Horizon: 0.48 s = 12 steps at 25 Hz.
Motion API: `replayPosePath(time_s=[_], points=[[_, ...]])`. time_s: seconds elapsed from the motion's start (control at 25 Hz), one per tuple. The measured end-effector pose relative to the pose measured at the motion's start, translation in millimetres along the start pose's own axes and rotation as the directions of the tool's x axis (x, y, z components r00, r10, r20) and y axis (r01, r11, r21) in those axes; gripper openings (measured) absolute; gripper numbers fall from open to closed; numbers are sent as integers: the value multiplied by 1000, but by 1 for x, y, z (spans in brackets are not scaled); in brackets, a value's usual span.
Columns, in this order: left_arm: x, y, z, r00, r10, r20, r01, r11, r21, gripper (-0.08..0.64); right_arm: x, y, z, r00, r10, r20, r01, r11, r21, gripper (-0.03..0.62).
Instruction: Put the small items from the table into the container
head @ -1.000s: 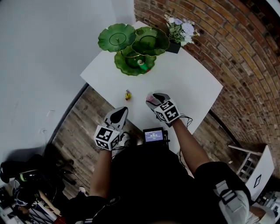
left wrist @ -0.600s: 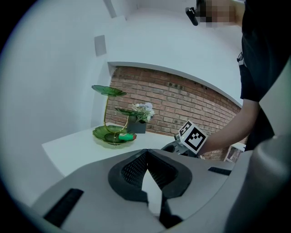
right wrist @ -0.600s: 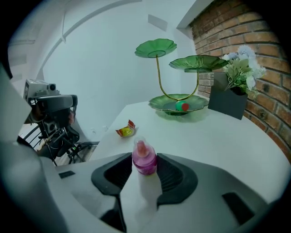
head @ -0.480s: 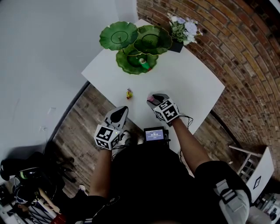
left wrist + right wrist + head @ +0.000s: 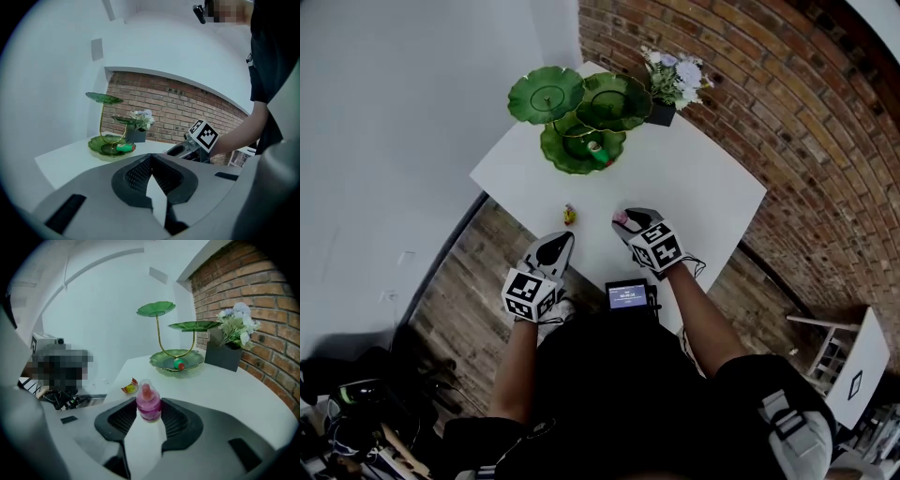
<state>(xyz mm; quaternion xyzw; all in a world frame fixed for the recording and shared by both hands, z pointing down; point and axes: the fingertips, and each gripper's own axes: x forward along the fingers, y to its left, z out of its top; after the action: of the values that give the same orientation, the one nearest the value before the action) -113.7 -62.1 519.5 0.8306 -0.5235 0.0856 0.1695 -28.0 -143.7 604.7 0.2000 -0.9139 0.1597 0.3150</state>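
A small pink toy bottle (image 5: 149,404) stands upright between the jaws of my right gripper (image 5: 149,411). The jaws are closing and the pads touch both its sides. In the head view the bottle (image 5: 621,217) is at the tip of the right gripper (image 5: 625,216), near the table's front. A yellow wrapped item (image 5: 569,215) lies on the table to its left. The green leaf-shaped tiered stand (image 5: 572,155) holds a green and red item (image 5: 597,150) in its bottom dish. My left gripper (image 5: 562,240) is shut and holds nothing, off the table's near edge.
A dark pot of pale flowers (image 5: 670,80) stands at the far corner of the white table (image 5: 703,187), beside the brick wall. A small screen (image 5: 628,295) hangs at the person's chest. Wooden floor lies left of the table.
The right gripper has risen a little with the pink bottle between its jaws. The left gripper has stayed where it was. The head view has shifted slightly.
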Motion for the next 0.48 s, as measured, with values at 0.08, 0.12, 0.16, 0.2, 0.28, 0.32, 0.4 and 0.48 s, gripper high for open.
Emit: replayPosePath(time_s=[0.08,0.12,0.16,0.2,0.28,0.32,0.4,0.48], points=[[2,-1,4,1000,-10,7,10,1000,9,9,-7,1,6,1000,-12,20,11,1000,7,173],[4,-2,6,1000,-16,10,16,1000,14,9,-10,1,8,999,-16,29,16,1000,10,173],[5,-3,7,1000,-21,13,21,1000,17,9,-13,1,10,999,-20,37,19,1000,13,173],[6,-4,8,1000,-26,15,26,999,20,9,-15,1,11,999,-23,43,22,1000,17,173],[7,-7,9,999,-34,18,33,999,22,9,-18,2,10,999,-27,46,26,999,21,173],[7,-7,9,999,-36,20,36,999,23,9,-19,2,10,999,-29,45,28,999,22,173],[8,-8,9,999,-39,21,39,999,23,9,-20,1,9,999,-30,42,29,999,24,173],[8,-7,10,999,-39,20,38,999,22,9,-19,0,9,999,-28,38,27,999,27,173]])
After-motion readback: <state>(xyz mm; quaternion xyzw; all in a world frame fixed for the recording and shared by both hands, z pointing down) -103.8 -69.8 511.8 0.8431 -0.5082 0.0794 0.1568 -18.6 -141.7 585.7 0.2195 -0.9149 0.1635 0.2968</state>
